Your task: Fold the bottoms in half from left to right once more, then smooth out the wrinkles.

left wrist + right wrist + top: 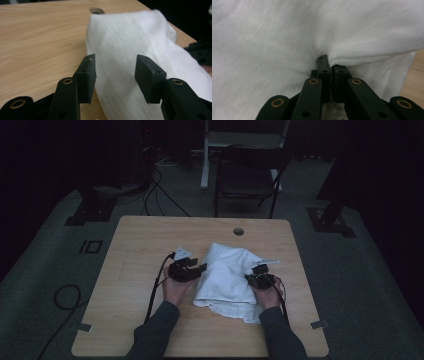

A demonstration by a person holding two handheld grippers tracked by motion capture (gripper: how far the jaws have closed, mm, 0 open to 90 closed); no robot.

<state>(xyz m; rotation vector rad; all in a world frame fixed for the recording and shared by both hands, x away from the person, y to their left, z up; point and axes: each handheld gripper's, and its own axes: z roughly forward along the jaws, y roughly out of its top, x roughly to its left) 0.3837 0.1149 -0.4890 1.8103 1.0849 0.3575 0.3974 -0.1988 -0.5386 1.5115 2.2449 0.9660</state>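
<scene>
Right tongs (331, 65) pinch the white cloth (227, 270) mid-desk (150, 240); left tongs (115, 75) spread (likely folding), must close on its edge

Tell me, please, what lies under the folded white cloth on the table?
The folded white cloth rests on the light wooden table. Its own lower layer sticks out at the near edge; anything else beneath is covered.

No text, label, brand, number or sign could be read anywhere in these views.
</scene>
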